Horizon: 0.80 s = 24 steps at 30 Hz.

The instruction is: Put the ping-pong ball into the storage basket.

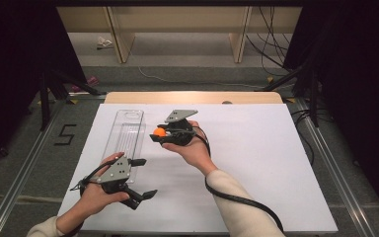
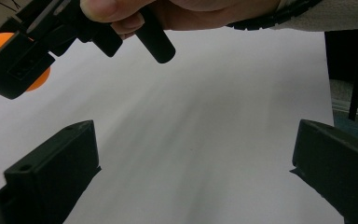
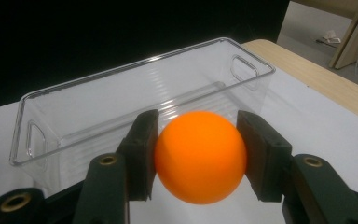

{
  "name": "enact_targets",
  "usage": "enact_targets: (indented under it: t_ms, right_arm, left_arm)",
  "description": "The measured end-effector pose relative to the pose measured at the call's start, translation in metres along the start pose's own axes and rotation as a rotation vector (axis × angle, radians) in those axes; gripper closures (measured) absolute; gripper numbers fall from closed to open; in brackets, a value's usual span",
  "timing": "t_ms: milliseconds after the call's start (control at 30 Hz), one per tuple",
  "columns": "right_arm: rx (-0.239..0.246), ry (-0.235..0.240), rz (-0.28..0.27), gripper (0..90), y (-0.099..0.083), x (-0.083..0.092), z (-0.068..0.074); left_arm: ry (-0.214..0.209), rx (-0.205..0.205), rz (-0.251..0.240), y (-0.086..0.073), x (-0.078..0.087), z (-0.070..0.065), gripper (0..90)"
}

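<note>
Right gripper [image 1: 159,134] has its two black jaws clamped on an orange ball [image 3: 200,156], one pad pressed flat against each side, so the ball sits squeezed right between them. From the high view that gripper hangs over the middle of the white table [image 1: 256,163], a bit toward the far edge, with the ball poking out on the side facing the clear plastic bin [image 1: 124,136]. The bin is a long see-through box with a cut-out handle at each short end, lying lengthwise near the left edge of the table, one end pointing at the far edge. In the right gripper view the ball looks like it's just beside the bin's long wall and not inside it, though how close exactly I can't tell. Left gripper [image 1: 140,177] is down by the near left corner, right at the near end of the bin, jaws spread wide apart with only bare white table between them. Its own camera also catches the other hand [image 2: 186,11] and the ball up in the corner.
</note>
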State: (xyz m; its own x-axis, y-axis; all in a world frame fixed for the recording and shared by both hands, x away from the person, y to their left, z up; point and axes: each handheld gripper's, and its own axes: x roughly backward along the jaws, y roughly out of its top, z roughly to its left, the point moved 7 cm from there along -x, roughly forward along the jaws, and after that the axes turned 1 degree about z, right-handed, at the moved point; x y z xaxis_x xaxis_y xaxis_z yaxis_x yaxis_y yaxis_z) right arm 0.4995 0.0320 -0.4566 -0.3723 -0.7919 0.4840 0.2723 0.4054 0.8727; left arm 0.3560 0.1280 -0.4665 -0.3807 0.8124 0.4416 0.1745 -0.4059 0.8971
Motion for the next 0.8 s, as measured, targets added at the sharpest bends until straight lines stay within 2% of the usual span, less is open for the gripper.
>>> enact_targets:
  t_ms: [800]
  right_arm:
    - [0.001,0.008,0.015,51.4,0.006,-0.016,0.000]
  left_arm:
    - [-0.003,-0.004,0.002,0.000,0.000,-0.001,0.0]
